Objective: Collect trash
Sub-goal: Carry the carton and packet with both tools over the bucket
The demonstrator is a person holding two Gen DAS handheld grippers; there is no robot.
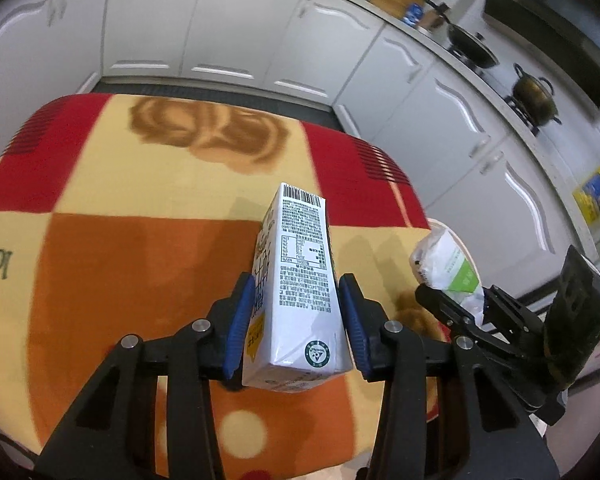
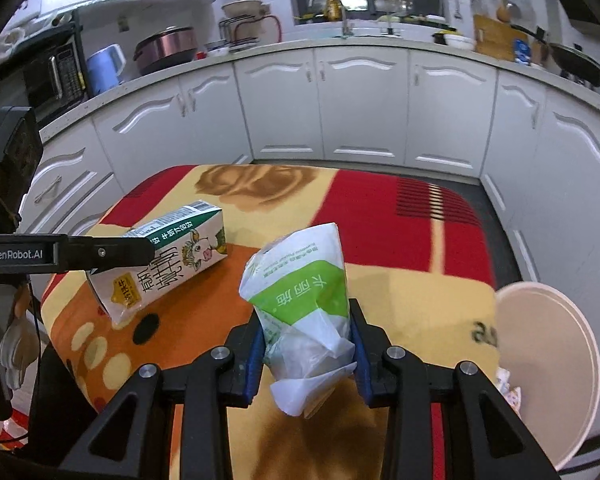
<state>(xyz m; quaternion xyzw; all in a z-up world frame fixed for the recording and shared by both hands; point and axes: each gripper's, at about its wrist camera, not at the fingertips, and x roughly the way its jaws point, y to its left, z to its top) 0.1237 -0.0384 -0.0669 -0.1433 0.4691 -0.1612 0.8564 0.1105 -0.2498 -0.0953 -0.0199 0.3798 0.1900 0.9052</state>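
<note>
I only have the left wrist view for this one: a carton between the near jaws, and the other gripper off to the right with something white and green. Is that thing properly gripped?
Observer: Yes. In the right wrist view the right gripper's blue pads press both sides of a crumpled bag, with its loose end sticking out toward the camera.
Reviewer: Is there a bin anywhere?
Observer: A pale round bin stands open just past the table's right edge, to the right of the bag.
Reviewer: What is on the carton's other face?
Observer: The carton shows a cartoon cow and large characters; the left gripper clamps it from the left of that view.
</note>
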